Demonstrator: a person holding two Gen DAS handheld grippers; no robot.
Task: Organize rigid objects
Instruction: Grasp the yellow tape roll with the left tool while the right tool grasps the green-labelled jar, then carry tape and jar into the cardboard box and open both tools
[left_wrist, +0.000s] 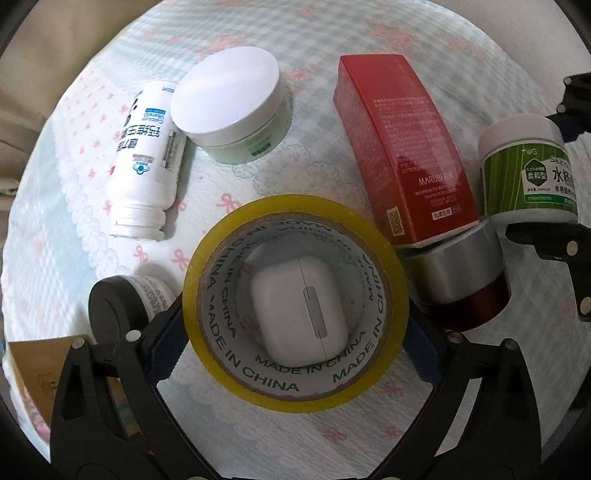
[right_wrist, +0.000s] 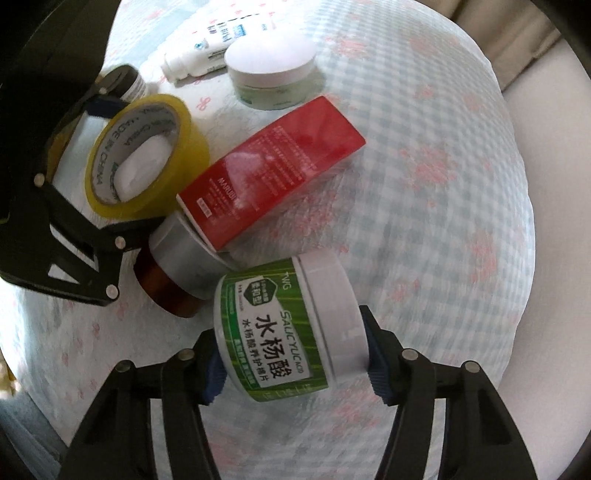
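My left gripper (left_wrist: 295, 343) is shut on a yellow tape roll (left_wrist: 207, 280), its blue pads against both sides; the roll also shows in the right wrist view (right_wrist: 192, 136). A white earbud case (left_wrist: 299, 314) lies inside the roll. My right gripper (right_wrist: 291, 358) is shut on a green-labelled white jar (right_wrist: 284, 332), held on its side; it also shows in the left wrist view (left_wrist: 528, 170). A red box (left_wrist: 402, 147) leans on a silver-lidded brown jar (left_wrist: 461, 280).
A white vitamin bottle (left_wrist: 144, 162) lies on its side beside a white-lidded pale green jar (left_wrist: 236, 110). A small black-capped bottle (left_wrist: 122, 306) and a gold box (left_wrist: 33, 369) sit at lower left. Everything rests on a patterned cloth (right_wrist: 424, 166).
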